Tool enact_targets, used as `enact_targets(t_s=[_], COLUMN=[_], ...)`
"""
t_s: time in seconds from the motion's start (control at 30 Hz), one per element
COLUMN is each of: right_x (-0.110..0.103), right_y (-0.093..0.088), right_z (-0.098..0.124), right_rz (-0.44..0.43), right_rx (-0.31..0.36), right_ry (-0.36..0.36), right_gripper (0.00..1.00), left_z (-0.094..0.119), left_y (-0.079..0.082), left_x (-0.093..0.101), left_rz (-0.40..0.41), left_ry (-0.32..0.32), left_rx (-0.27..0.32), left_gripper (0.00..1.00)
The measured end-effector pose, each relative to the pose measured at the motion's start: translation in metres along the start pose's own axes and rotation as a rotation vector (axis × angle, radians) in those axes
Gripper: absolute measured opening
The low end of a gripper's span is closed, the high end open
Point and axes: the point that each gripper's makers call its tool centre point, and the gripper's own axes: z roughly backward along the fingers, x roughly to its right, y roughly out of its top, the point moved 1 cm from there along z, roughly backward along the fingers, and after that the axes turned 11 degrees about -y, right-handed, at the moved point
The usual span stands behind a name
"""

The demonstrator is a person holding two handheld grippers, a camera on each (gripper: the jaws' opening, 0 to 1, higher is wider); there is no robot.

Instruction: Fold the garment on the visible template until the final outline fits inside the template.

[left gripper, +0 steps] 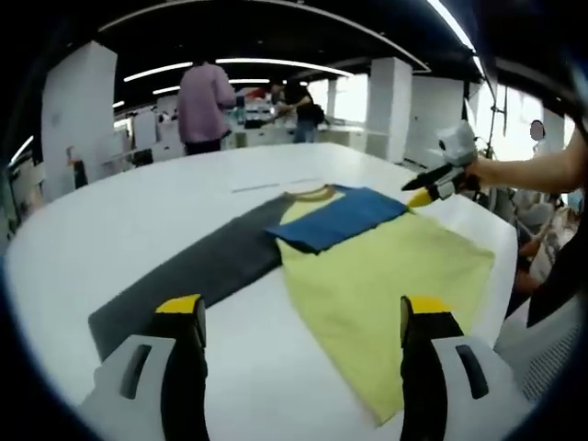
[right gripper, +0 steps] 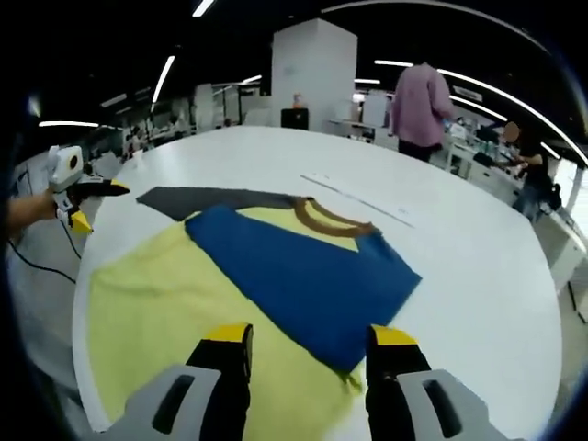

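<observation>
Across the middle of my left gripper view the yellow shirt, blue sleeve folded inward, lies on the white table over the grey template; both my grippers are released, so I should pinch edges squarely.

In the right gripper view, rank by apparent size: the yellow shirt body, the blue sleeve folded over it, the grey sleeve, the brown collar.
1. yellow shirt body
2. blue sleeve, lying nearer the camera, which inflates it
3. grey sleeve, farther off and partly hidden, so unsure
4. brown collar
</observation>
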Motion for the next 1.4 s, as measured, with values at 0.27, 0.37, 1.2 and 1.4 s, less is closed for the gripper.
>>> enact_targets(t_s=[0.27,0.37,1.2,1.4], right_x=[0.008,0.009,0.018,0.022], right_y=[-0.008,-0.011,-0.034,-0.034], right_z=[-0.001,-0.003,-0.008,-0.010], right_rz=[0.025,0.025,0.140,0.162], right_rx=[-0.018,-0.024,-0.092,-0.097], right_ry=[-0.024,-0.023,-0.061,-0.080], right_gripper=[0.37,0.34,0.18,0.12], left_z=[-0.016,-0.022,-0.083,-0.092], left_y=[0.008,0.010,-0.003,-0.004], left_x=[-0.018,-0.025,-0.062,-0.064], left_rz=[-0.044,-0.057,-0.076,-0.091], left_ry=[0.029,0.037,0.077,0.064], left_rx=[-0.014,-0.021,-0.118,-0.137], left_gripper=[0.73,0.71,0.36,0.33])
